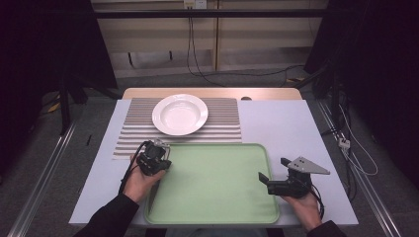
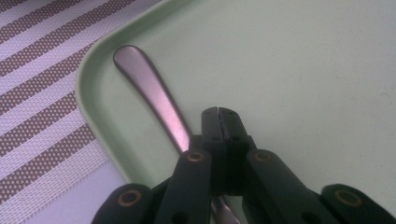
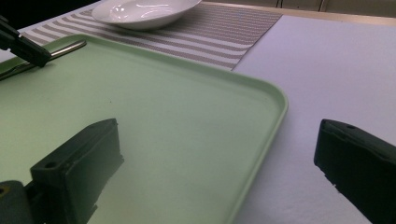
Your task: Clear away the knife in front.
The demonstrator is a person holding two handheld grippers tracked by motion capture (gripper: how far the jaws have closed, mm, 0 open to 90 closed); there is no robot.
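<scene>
Smooth pale green plastic tray [image 1: 217,207] with rounded corners, bearing a polished steel utensil handle [image 2: 152,91] in its far-left corner; left gripper [image 2: 218,112], jaws together, clamped on that handle; right gripper [image 3: 215,154], jaws wide, empty, straddling the tray's right rim; glossy white ceramic bowl [image 1: 180,114] on ribbed brown-and-white striped placemat [image 1: 222,123] beyond

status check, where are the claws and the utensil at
Left claw shut, over the metal utensil handle in the green tray's near-left corner; hold unclear. Right claw open, astride the tray's right rim. Nothing in the way.
</scene>
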